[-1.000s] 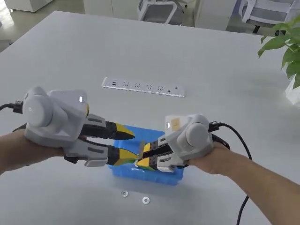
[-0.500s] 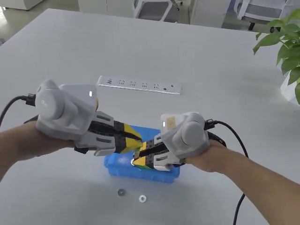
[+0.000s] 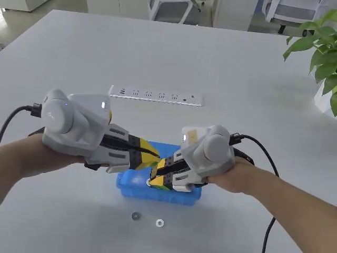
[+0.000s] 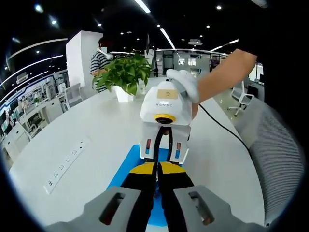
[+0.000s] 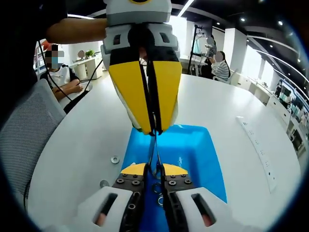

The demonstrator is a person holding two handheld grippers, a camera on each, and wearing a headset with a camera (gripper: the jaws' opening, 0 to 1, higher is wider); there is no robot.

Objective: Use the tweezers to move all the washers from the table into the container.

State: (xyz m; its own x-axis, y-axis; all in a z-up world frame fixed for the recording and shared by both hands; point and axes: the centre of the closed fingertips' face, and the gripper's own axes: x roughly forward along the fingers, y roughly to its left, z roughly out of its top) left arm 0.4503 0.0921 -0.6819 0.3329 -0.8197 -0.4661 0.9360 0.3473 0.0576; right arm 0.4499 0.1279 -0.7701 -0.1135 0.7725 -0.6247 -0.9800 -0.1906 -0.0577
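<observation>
Nearest the person, two washers (image 3: 136,215) (image 3: 159,223) are seen lying flat on the table (image 3: 247,89), close together and just off the near wall of the blue container (image 3: 134,190). They have not yet been moved.

Just past them, over the container, the two grippers are met tip to tip. The right gripper (image 3: 157,179) has its jaws drawn together on the tweezers (image 5: 153,147), clamped at one end. The left gripper (image 3: 150,157) faces it with its yellow jaws also pressed together, and the tweezers' other end is judged to be caught between them; this is clearest in the right gripper view. The tweezers' long axis is laid along the line from one gripper to the other, above the container floor and roughly level. On that floor, small rings that may be washers are made out, too blurred to count.

The relation that matters: the washers lie toward the person from the tweezers, outside the container, on the left in the right gripper view. The right gripper's tips are judged slightly the nearer. The tweezers would have to be swung off this axis and tipped downward to reach them.

Farther off, a white power strip (image 3: 156,96) is noted; beyond, at the right edge, a potted plant (image 3: 316,47).
</observation>
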